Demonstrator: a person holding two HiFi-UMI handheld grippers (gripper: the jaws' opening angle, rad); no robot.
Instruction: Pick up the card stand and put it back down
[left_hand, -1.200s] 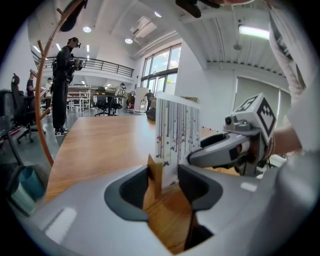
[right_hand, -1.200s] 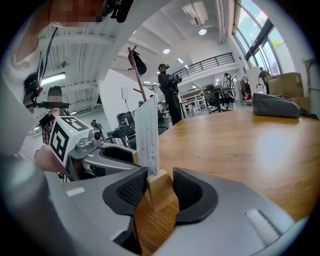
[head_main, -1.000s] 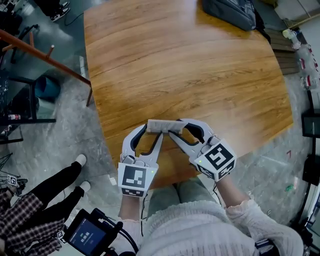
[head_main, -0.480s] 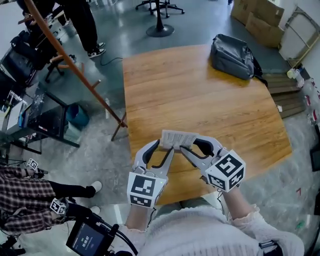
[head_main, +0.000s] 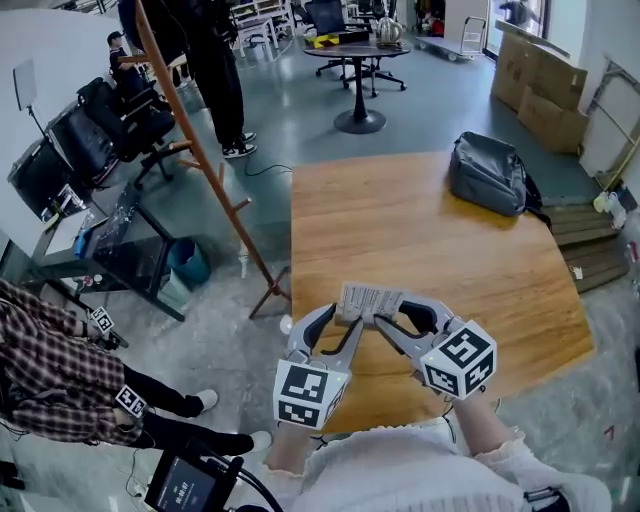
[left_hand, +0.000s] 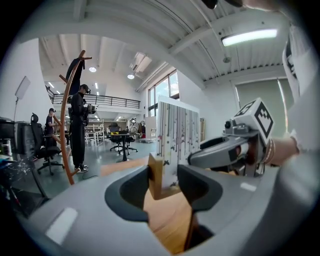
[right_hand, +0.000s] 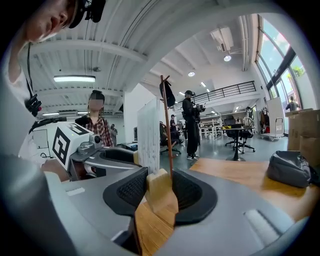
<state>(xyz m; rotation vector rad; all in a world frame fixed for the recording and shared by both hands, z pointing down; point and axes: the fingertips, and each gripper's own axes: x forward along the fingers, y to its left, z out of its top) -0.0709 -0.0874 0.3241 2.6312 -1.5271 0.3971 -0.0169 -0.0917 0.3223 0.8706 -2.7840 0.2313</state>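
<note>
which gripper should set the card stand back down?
Right, marginally: the right gripper has the card stand base seated squarely between both pads; the left gripper pinches the other end off-centre.

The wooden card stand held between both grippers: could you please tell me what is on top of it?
A white card printed with thin vertical stripes stands upright in the light wooden card stand. Its bottom edge, down inside the stand, cannot be seen.

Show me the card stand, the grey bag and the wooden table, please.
card stand (head_main: 368, 301): head view, middle of its white card.
bag (head_main: 490, 176): head view, centre of its grey top.
table (head_main: 410, 235): head view, bare wood in the middle of the tabletop.
</note>
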